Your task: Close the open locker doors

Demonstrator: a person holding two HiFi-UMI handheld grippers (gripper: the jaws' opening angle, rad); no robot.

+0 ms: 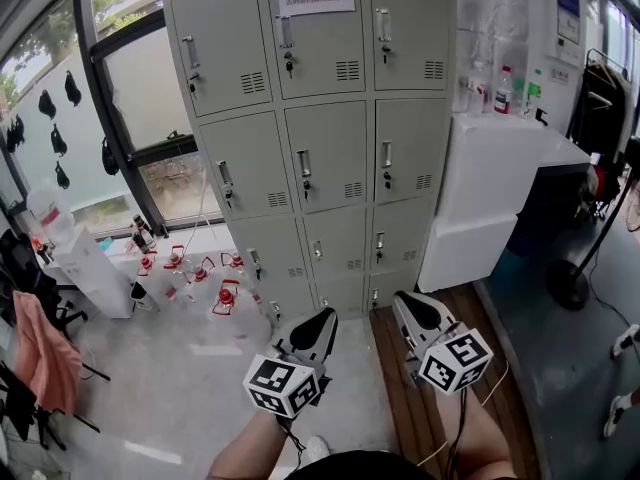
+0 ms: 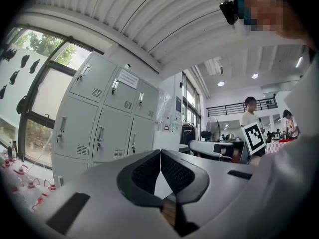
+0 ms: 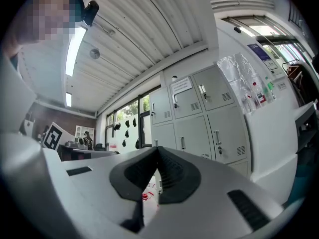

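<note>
A grey bank of lockers (image 1: pixel 320 128) stands ahead, three columns wide, and every door I can see lies flush and shut. The lockers (image 2: pixel 99 118) show at the left of the left gripper view and the lockers (image 3: pixel 199 118) right of centre in the right gripper view. My left gripper (image 1: pixel 322 320) is held low in front of them, jaws shut with nothing between. My right gripper (image 1: pixel 408 306) is beside it, also shut and empty. Both are well short of the doors.
A white cabinet (image 1: pixel 500 188) with bottles on top stands right of the lockers. Several red and clear bottles (image 1: pixel 205 273) lie on the floor by the window at left. A fan base (image 1: pixel 568 283) and cables are at right. A person (image 2: pixel 249 116) stands far behind.
</note>
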